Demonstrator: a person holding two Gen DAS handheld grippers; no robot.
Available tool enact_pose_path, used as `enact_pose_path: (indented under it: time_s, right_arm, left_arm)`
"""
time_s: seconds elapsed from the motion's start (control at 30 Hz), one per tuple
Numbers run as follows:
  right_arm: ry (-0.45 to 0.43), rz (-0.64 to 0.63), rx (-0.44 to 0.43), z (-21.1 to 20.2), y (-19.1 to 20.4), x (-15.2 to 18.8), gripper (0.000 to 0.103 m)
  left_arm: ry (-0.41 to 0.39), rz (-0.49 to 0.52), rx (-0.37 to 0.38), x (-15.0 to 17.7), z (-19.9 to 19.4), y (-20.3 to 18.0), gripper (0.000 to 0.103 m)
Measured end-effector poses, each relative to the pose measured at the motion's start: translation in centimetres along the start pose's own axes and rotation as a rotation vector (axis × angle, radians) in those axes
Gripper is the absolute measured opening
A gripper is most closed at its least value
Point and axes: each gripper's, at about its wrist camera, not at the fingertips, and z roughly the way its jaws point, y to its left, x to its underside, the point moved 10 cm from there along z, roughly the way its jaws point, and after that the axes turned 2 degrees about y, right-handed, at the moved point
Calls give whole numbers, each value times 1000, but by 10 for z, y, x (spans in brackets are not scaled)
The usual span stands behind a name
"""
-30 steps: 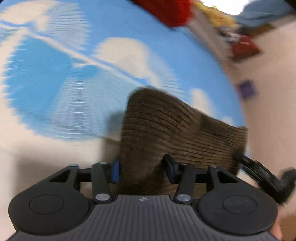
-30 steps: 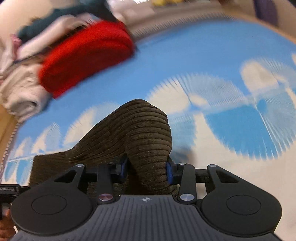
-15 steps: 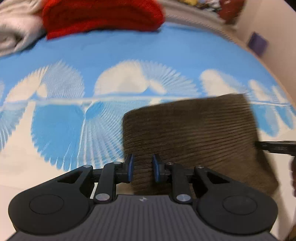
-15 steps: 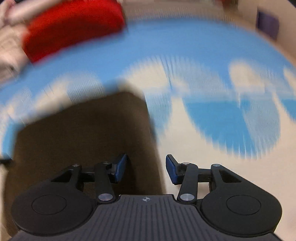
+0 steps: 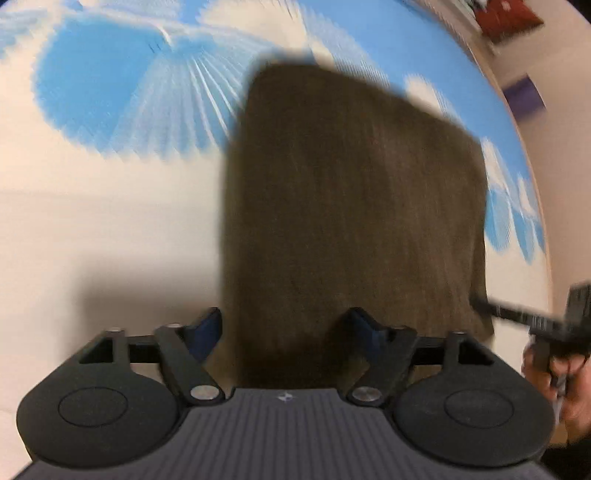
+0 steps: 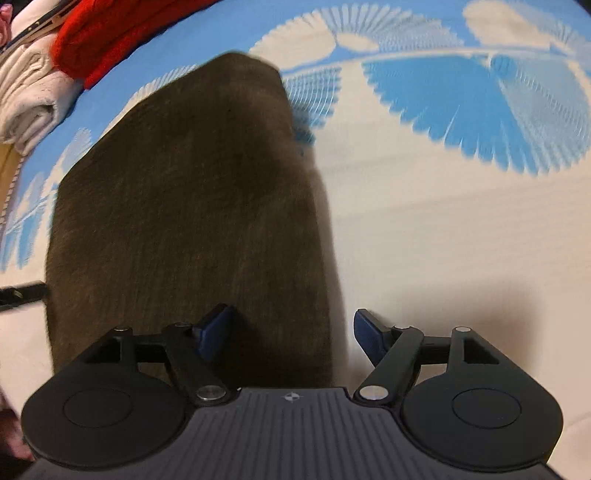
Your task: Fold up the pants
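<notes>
Two tongs, left tongs [image 5: 286,326] and right tongs [image 6: 291,328], have just been opening and stand wide, gripping nothing. One folded brown ribbed pants [image 5: 351,206] lies flat ahead, between both, blurred, its near edge hidden. Beyond the right tongs: one blue-and-cream fan-patterned bedspread [image 6: 461,206], one red knit bundle [image 6: 110,33].

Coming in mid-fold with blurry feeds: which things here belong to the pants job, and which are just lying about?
Job:
- brown corduroy pants, folded flat on the blue-and-white patterned mat
- left gripper, fingers apart
- right gripper, fingers apart

Lying about:
- red knitted garment
- cream knitted garment
</notes>
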Motion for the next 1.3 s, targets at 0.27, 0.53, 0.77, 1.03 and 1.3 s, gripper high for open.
enact_pose_path:
  time_s: [0.27,0.53,0.77,1.03,1.3]
  right_arm:
    - [21,-16,-103,-20,20,17,25]
    - [-170,-321,54,-52,46,12,39]
    - [-118,-520,270,-33,56,38,46]
    - [-516,-384,237,-159,123,52,80]
    - [-646,-197,230,-202,128,130,102]
  left_arm:
    - [-106,101,-105,-12,-30,5,42]
    - [-149,382,-175,9,-45,-28,39]
    - [-287,471,-380,22,-67,-58,73]
    - [-610,294,-428,79,-183,-93,91]
    - [-556,187,-394,147,-180,-96,103]
